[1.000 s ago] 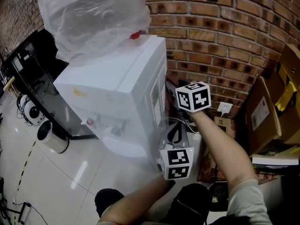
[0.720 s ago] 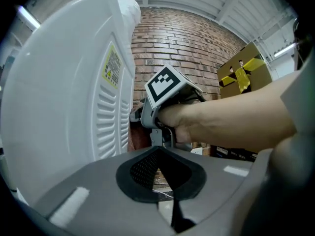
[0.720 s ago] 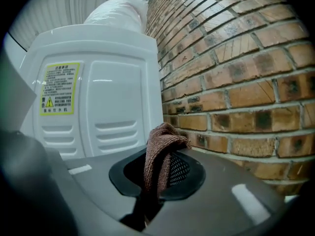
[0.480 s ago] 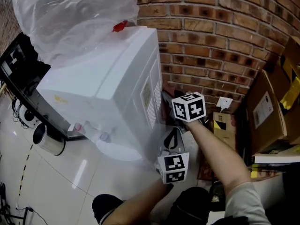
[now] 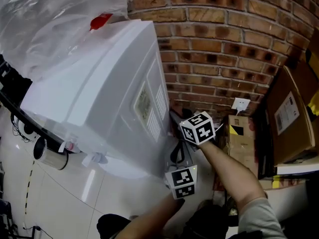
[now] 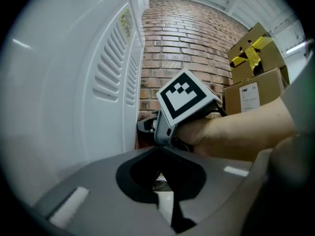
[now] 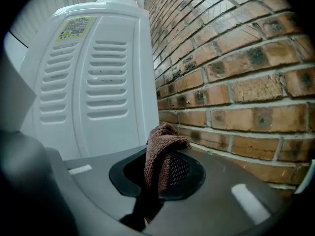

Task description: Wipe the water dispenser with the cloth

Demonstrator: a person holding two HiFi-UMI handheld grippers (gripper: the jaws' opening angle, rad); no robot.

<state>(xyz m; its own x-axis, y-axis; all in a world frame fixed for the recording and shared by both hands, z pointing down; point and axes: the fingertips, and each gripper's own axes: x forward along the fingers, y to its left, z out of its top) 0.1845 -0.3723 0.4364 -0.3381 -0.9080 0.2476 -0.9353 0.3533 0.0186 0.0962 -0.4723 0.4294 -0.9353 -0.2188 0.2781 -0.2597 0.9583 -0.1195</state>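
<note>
Two grippers wait beside the water dispenser [image 7: 93,82]: the right gripper [image 7: 156,183] pinches the cloth [image 7: 160,154], the left gripper [image 6: 165,200] is closed and empty, and wiping likely needs the cloth pressed on.

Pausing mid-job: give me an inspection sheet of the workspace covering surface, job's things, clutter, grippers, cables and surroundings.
Surface: water dispenser side panel is white with slotted vents and a label at top; no dirt made out.
Job's things: brown cloth is bunched, near the panel's rear edge; contact cannot be told.
Clutter: cardboard boxes to the right; shiny cylinder on the floor at left.
Grippers: right gripper clamps the cloth; left gripper has its jaws together, nothing between them.
Cables: thin cables on the floor, lower left.
Surroundings: brick wall close behind, wall socket, glossy floor, plastic-wrapped bottle on top.
</note>
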